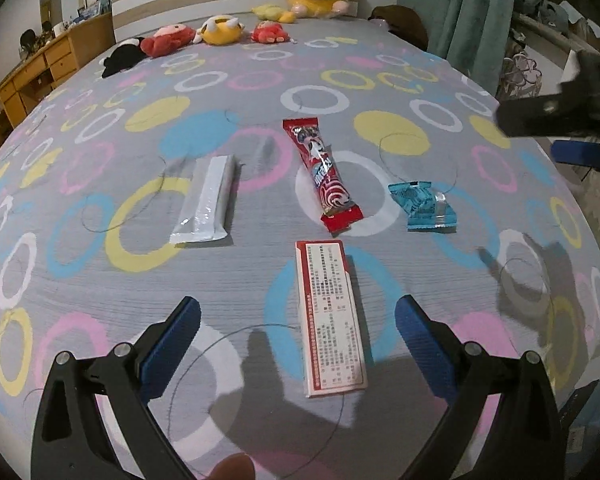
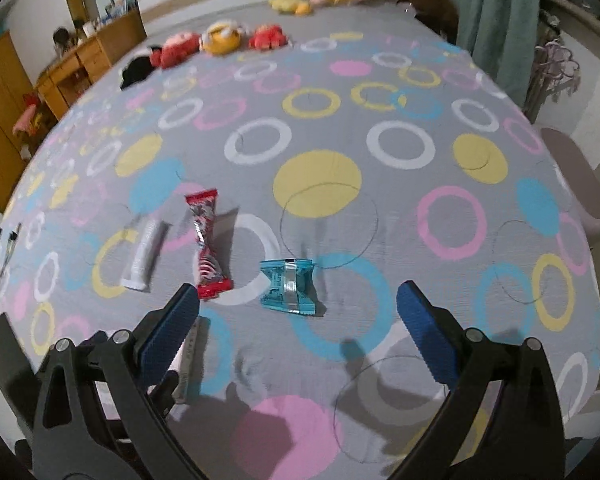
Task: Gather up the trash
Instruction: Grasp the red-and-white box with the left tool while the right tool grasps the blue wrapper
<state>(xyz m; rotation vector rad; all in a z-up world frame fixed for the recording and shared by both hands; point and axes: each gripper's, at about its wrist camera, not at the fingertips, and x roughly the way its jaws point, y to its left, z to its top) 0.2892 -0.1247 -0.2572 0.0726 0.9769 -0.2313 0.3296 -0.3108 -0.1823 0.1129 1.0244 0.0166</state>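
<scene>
The left claw (image 1: 298,330) is hovering low over the bed (image 1: 100,280), its blue-padded fingers spread wide apart and gripping nothing. A flat red-and-white printed box (image 1: 330,320) is lying lengthwise on the patterned bedspread between those fingers, closer to the right-hand pad but touching neither. Just beyond the box's far end, a red candy wrapper (image 1: 324,176) is lying at a slight slant; ahead and to the left of the claw a silver foil sachet (image 1: 208,204) is resting flat, and ahead to the right a crumpled blue wrapper (image 1: 422,206) is sitting well apart from the sachet. The right claw (image 2: 298,330) is likewise standing open and empty above the bed; from its own camera, the blue wrapper (image 2: 290,288) is lying just ahead of the gap between its fingers, nearer the left pad. The red candy wrapper (image 2: 206,246) is sitting just beyond the tip of that left finger (image 2: 168,334), with the silver foil sachet (image 2: 142,254) further left of it. In the left wrist view, the right claw is showing at the right edge as a dark blurred shape. Far ahead of both claws, plush toys (image 1: 216,30) are lining the head of the bed.
</scene>
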